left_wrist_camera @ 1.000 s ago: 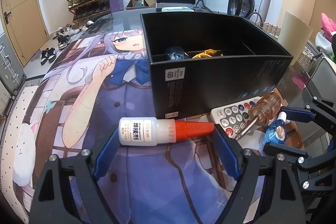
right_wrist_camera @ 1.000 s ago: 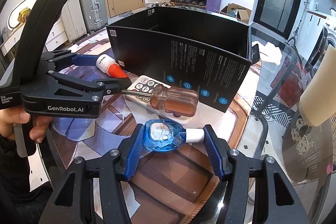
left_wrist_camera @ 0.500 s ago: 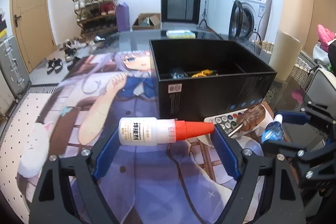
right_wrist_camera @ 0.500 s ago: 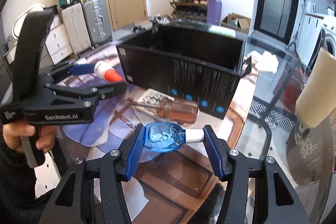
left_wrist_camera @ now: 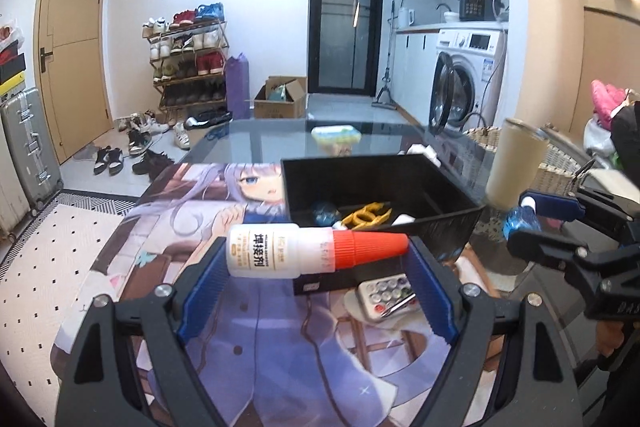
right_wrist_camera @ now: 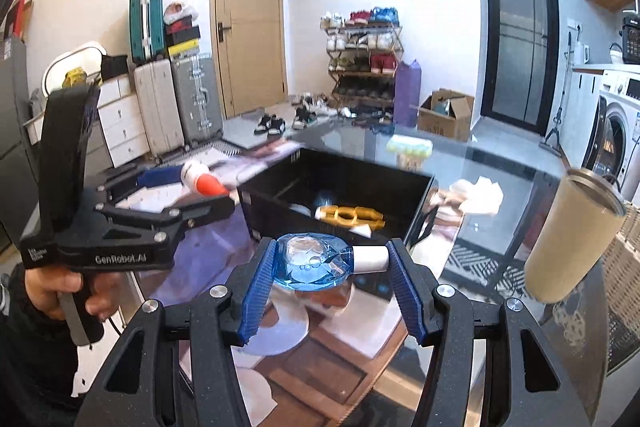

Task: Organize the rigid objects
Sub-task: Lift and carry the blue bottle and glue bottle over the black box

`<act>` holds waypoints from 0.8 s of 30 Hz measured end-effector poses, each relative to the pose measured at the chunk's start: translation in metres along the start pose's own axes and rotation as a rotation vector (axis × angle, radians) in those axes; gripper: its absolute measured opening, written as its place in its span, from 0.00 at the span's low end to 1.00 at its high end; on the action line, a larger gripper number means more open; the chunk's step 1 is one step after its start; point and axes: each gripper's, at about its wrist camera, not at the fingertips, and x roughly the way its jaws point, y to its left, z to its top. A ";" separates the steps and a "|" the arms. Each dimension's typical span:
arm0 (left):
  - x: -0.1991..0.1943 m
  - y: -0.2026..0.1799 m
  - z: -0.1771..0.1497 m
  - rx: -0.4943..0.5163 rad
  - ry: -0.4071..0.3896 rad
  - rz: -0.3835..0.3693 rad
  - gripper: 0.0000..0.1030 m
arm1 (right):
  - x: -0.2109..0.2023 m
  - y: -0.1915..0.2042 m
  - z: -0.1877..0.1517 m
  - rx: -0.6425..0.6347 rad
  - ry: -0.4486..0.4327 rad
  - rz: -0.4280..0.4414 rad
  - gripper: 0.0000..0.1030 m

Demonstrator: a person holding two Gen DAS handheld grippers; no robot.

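Observation:
My left gripper is shut on a white glue bottle with an orange cap, held crosswise above the mat, just in front of the black box. My right gripper is shut on a small blue bottle with a white cap, held above the table in front of the box. The box holds a gold knuckle piece and a few other small items. A remote control with a screwdriver shaft across it lies on the mat by the box.
An anime-print mat covers the near part of the glass table. A tall beige tumbler stands right of the box. Crumpled tissue and a sponge pack lie behind it.
Both grippers have risen with their bottles, from just above the mat to above the box's rim. The box interior now shows from above.

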 end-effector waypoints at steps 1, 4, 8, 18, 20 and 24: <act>-0.002 0.001 0.002 -0.007 -0.002 -0.008 0.83 | -0.004 -0.003 0.003 0.002 -0.004 0.008 0.55; -0.007 0.000 0.008 -0.017 -0.002 -0.024 0.83 | -0.017 -0.011 0.013 0.017 -0.028 0.022 0.55; -0.017 -0.004 0.016 -0.014 -0.017 -0.030 0.83 | -0.035 -0.015 0.026 0.017 -0.069 0.019 0.55; -0.018 -0.012 0.035 -0.012 -0.052 -0.025 0.83 | -0.037 -0.018 0.041 -0.008 -0.082 0.020 0.55; -0.014 -0.013 0.037 -0.004 -0.063 -0.017 0.83 | -0.031 -0.017 0.044 -0.018 -0.079 0.012 0.55; 0.001 -0.016 0.042 0.021 -0.081 0.020 0.83 | -0.016 -0.020 0.049 -0.025 -0.083 0.018 0.55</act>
